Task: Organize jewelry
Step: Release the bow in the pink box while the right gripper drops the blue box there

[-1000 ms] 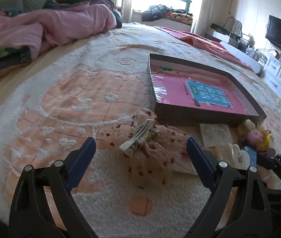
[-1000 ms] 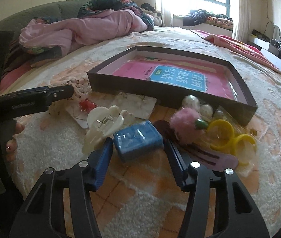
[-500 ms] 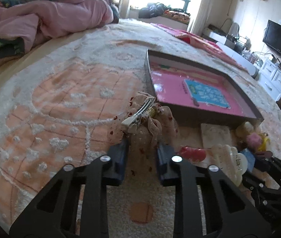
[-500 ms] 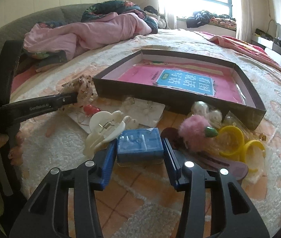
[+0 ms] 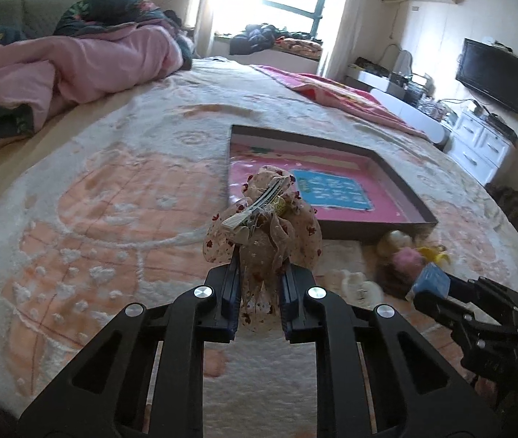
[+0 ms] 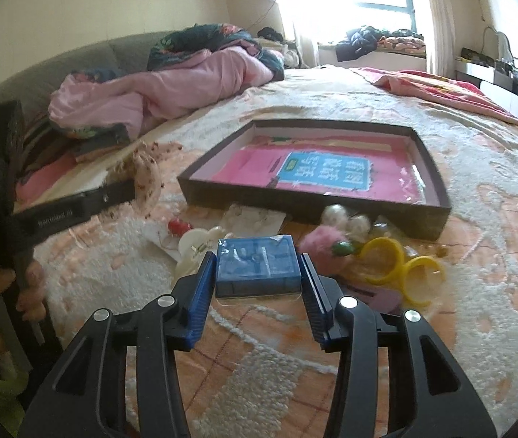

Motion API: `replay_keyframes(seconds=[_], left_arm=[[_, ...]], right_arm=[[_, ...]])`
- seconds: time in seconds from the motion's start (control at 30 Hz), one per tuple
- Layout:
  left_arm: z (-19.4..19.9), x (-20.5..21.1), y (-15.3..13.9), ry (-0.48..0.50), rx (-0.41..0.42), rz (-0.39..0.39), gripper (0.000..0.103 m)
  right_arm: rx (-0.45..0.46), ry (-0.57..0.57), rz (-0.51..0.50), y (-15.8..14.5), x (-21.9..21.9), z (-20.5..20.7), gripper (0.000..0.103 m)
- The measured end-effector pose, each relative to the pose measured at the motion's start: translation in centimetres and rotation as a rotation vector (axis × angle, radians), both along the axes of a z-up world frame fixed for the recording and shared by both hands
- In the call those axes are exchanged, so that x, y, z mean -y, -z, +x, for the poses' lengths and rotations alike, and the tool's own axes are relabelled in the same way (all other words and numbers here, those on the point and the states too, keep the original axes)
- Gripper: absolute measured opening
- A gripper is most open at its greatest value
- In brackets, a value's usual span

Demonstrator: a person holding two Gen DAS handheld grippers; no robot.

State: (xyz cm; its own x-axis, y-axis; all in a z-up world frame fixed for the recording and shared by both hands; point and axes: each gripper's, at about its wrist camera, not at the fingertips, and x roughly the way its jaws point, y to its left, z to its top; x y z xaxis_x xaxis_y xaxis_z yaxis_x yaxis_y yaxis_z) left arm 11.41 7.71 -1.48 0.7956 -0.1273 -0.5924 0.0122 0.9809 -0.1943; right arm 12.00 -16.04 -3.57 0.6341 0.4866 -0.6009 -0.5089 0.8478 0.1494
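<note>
Compared with a second ago, the left hand-held gripper (image 5: 257, 292), whose jaws have just been closing, is clamped on the floral fabric hair bow (image 5: 264, 233) and has lifted it off the bed cover (image 5: 113, 189); the bow's metal clip (image 5: 255, 206) now shows in front of the near corner of the dark shallow box (image 5: 397, 179) instead of lying on the cover beside it. The right hand-held gripper (image 6: 257, 292) has likewise closed in: its blue pads press both sides of the blue box in clear wrap (image 6: 258, 266), raised clear of the pile.

Only the right wrist view shows what lies along the box's near wall: a white claw clip (image 6: 195, 242), a red bead piece (image 6: 178, 224), a clear earring card (image 6: 255, 219), pearl bobbles (image 6: 335, 215), a pink pom-pom (image 6: 319, 241), two yellow rings (image 6: 387, 259) and a mauve flat clip (image 6: 387, 297). It also shows the person's fingers (image 6: 29, 292) on the left gripper's handle. Only the left wrist view shows the wall television (image 5: 492, 69), well beyond the box.

Inside the box lies a pink booklet with a blue label (image 6: 328, 171); no jewelry is in it.
</note>
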Motion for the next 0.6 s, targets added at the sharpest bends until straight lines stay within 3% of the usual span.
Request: replay_keyframes(seconds=[0.2,0.6], left_arm=[[1.3,2.3,-1.2,0.053,0.027,0.009,0.011],[5.6,5.5,-0.8,0.098,0.018,0.026,0.011]], right_arm=[[0.037,0.043,0.053,-1.9,2.5,0.4,0.043],[0.092,0.129,0.005,-3.6,5.3,5.0,0.043]])
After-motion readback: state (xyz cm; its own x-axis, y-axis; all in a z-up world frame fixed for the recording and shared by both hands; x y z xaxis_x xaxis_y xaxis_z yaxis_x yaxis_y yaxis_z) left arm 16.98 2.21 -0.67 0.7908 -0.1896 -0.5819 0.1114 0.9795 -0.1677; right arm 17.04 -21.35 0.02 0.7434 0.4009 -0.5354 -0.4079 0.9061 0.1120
